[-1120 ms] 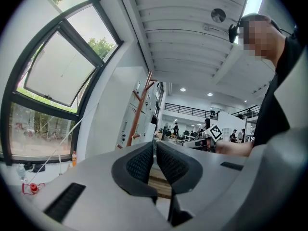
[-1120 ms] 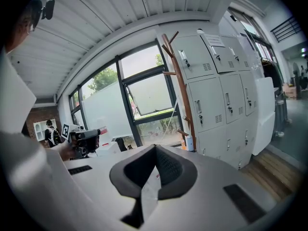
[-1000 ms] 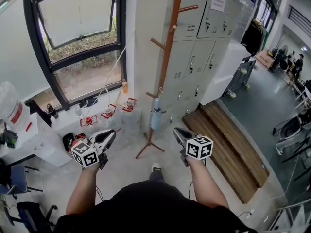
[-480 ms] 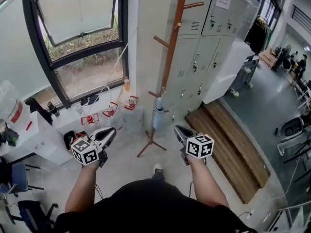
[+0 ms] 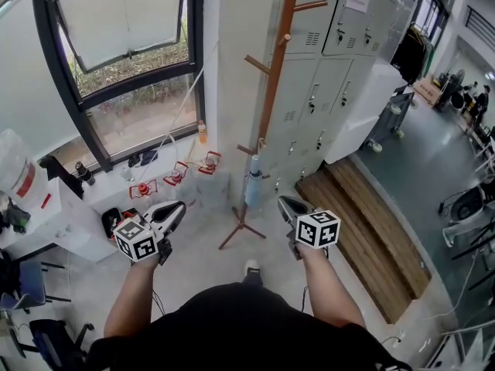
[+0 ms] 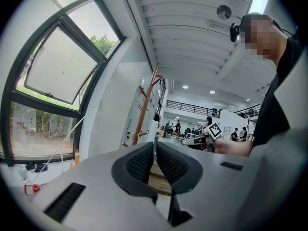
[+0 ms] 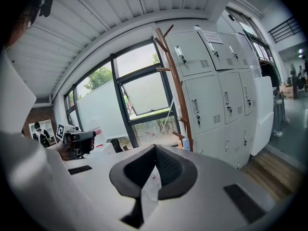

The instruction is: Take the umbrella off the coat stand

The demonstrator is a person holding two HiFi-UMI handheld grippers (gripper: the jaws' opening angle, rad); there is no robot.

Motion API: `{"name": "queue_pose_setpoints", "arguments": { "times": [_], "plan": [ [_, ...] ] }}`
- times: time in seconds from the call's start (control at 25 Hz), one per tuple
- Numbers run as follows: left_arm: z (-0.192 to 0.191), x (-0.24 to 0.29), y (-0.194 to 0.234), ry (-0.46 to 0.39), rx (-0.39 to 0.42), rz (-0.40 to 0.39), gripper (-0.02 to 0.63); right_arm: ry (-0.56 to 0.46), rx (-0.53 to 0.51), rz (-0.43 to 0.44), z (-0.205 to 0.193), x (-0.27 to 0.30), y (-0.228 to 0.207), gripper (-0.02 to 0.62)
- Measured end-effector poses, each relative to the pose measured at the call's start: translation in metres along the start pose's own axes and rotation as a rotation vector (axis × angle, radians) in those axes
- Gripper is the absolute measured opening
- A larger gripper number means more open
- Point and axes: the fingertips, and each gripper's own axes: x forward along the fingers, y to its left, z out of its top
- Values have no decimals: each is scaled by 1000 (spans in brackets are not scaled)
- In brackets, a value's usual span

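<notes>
A tall wooden coat stand rises in front of the grey lockers. A pale blue folded umbrella hangs from a low peg on it, close to the pole. My left gripper is shut and empty, held low to the left of the stand's feet. Level with it on the stand's right, my right gripper is also shut and empty. In the left gripper view the stand shows beyond the gripper. In the right gripper view the umbrella's top peeks just past the gripper, beside the stand.
Grey lockers stand behind the stand, with a wooden platform on the floor at their foot. A large window fills the left wall. Red clamps and small items lie on the sill. A white cabinet is at the far left.
The stand and umbrella have drifted slightly right and up in the head view. Both grippers keep their pose and stay shut.
</notes>
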Motion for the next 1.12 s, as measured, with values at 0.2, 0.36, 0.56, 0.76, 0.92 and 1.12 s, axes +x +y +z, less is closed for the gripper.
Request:
{"name": "queue_pose_setpoints", "arguments": {
  "times": [0.2, 0.36, 0.56, 0.76, 0.92, 1.12],
  "plan": [
    [-4, 5, 5, 10, -11, -1, 37, 1, 4, -7, 1, 7, -6, 14],
    [-7, 11, 7, 15, -9, -1, 37, 9, 8, -5, -1, 14, -14, 14],
    [-5, 21, 12, 20, -9, 2, 37, 6, 15, -17, 0, 22, -27, 14],
    [-7, 35, 22, 28, -13, 6, 37, 11, 22, -26, 1, 34, -43, 14],
    [-7, 50, 33, 34, -18, 6, 37, 15, 26, -25, 6, 49, -57, 14],
    [-6, 68, 47, 41, -25, 9, 37, 29, 27, -18, 12, 66, -71, 14]
  ]
}}
